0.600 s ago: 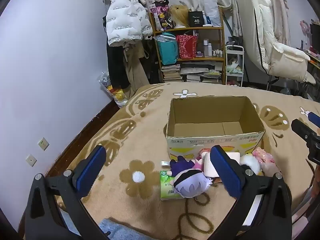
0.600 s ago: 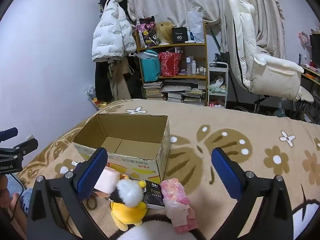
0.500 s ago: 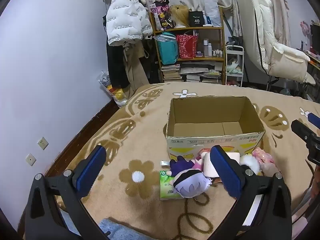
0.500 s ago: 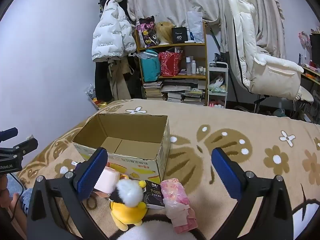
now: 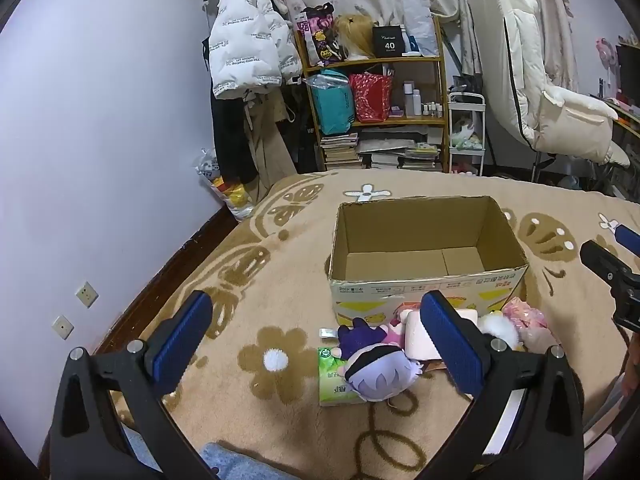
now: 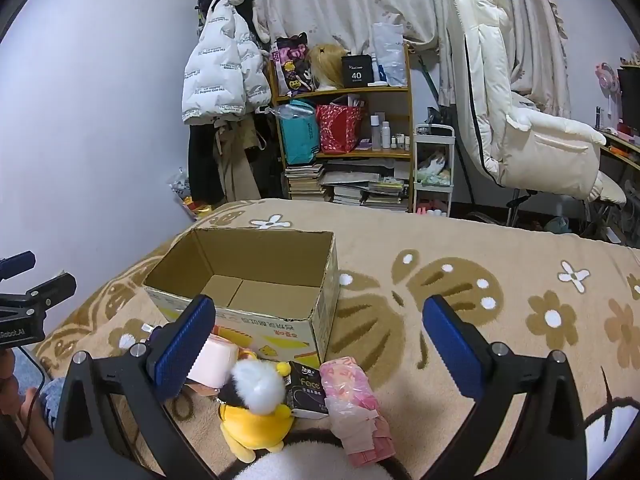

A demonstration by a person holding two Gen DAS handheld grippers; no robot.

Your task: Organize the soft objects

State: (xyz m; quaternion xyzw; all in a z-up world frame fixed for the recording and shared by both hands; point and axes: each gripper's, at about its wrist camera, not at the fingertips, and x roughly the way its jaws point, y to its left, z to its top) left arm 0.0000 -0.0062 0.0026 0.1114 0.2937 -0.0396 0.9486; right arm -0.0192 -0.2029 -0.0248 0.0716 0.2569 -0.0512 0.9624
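Claws first: the left gripper and the right gripper both stand released, blue-padded jaws spread wide with nothing between them, each tilted down over the tan flower-patterned blanket.

From the left claw, just past its right finger at about two o'clock, lies the purple-haired plush doll, its head resting on a green tissue packet. Beside the doll at three o'clock sits a pale pink soft block, partly hidden behind the finger, then a white fluffy toy and a crinkly pink plastic-wrapped bundle.

From the right claw, at six o'clock between the jaws, sits the yellow plush with a white fluffy head. Touching it on the right is a black "Face" tissue packet, and beside that the pink bundle again. The pink block shows behind the left finger.

At twelve o'clock of the heap, just beyond it, stands the open brown cardboard box, upright on the blanket with only its bare floor showing inside.

Farther out at twelve o'clock are a cluttered wooden shelf, a white puffer jacket hanging at eleven, and a cream padded chair at two.
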